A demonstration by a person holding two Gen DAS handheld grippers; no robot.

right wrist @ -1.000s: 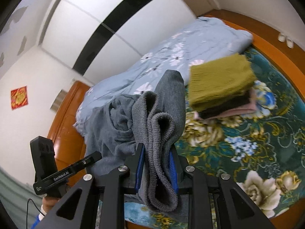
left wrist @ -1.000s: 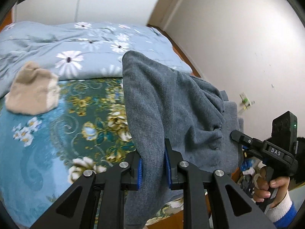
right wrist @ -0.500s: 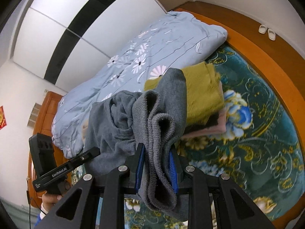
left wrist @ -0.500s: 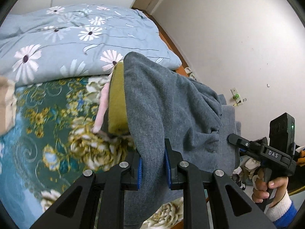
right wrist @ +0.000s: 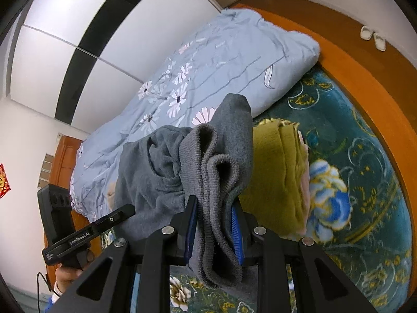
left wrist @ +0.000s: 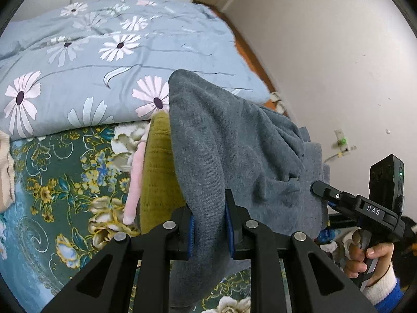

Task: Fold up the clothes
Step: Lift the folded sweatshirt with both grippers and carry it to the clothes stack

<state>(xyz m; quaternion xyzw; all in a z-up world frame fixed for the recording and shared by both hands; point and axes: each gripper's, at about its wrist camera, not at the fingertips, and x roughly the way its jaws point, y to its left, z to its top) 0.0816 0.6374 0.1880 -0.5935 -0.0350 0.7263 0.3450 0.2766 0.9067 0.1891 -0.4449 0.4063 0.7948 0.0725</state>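
1. My left gripper [left wrist: 209, 221] sits at the bottom centre of its frame, jaws clamped on one end of the grey sweater [left wrist: 234, 151], cloth pinched between the blue pads.
2. My right gripper [right wrist: 215, 228] is closed the same way on the other end, where the thick ribbed edge [right wrist: 216, 182] is bunched into several layers.
3. I judge the two-ended hold is there to keep the folded bundle from spilling open while it is carried.
4. The sweater hangs in the air between the grippers, above the green flowered bedspread [left wrist: 65, 182] and right over the stack of folded clothes [right wrist: 276, 172] in the middle of both frames.
5. That stack has a mustard piece on top and a pink one [left wrist: 134, 180] beneath; I take it as the place to set this one down.
6. The sweater looks soft, heavy and rumpled, with a loose pocket of folds in the middle, so it may need smoothing.
7. The blue daisy quilt [left wrist: 104, 65] fills the upper left.
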